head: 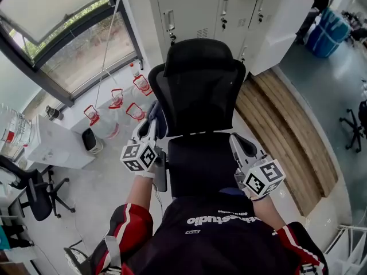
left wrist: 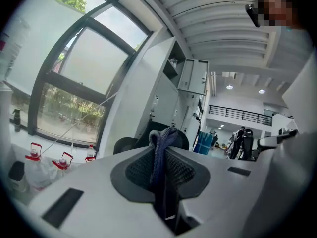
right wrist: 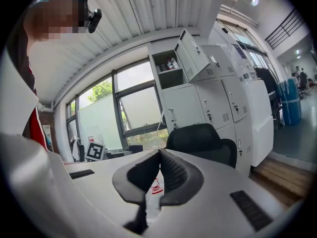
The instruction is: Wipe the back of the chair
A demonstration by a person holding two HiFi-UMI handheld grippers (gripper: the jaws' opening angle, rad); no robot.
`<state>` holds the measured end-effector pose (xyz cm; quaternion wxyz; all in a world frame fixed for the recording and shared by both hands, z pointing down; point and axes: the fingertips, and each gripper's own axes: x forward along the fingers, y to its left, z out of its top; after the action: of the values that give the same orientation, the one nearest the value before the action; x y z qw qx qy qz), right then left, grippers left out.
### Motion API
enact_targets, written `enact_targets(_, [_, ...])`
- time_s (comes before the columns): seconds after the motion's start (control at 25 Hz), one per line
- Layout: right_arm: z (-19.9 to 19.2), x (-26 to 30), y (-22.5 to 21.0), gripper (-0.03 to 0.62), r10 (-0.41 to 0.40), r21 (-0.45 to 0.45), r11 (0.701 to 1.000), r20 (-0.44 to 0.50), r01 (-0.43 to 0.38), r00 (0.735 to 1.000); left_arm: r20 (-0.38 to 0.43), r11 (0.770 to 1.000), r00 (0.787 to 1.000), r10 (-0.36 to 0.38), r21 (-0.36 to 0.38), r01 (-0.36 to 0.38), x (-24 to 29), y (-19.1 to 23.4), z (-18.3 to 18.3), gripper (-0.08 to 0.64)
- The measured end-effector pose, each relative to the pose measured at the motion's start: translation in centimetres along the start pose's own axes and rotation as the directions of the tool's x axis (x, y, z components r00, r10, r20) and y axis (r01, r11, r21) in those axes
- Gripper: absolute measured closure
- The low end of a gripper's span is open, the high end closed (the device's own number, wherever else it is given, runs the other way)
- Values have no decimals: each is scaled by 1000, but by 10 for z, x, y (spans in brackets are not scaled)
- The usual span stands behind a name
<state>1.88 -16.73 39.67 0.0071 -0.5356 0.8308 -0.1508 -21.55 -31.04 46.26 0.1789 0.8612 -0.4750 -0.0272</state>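
Cloth ready, chair untouched: L tongs (left wrist: pixel 163 150) are clamped on a fold of blue-grey cloth (left wrist: pixel 159 157), which hangs limp betw. the pads. R tongs (right wrist: pixel 159 155) are closed tip to tip w/ nothing betw. them, held low by the R armrest (head: pixel 246 143).

The black chair (head: pixel 198 90) stands directly ahead of the person, its seat nearest, backrest and headrest beyond, lockers (head: pixel 218 10) behind. The cloth sits just beside the backrest's L edge; contact can't be confirmed.

Cloth looks soft and light, prob. apt to bunch, so a grip at mid-fold leaves a pad free for wiping. The chair back looks stiff and may swivel under pressure; the frame edge or armrest seems the place to steady it.
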Motion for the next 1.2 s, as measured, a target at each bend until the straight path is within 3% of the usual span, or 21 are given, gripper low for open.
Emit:
enact_targets(0.28, [-5, 16, -8, 577, -15, -20, 1000, 16, 15, 1000, -6, 995, 995, 95, -23, -95, 50, 66, -20, 497])
enact_targets(0.72, [-12, 49, -41, 577, -52, -8, 999, 19, 52, 998, -23, 981, 982, 189, 42, -188, 124, 124, -45, 497])
enact_targets(1.2, [-26, 50, -89, 577, -81, -12, 997, -97, 80, 992, -67, 940, 938, 339, 60, -336, 189, 182, -65, 497])
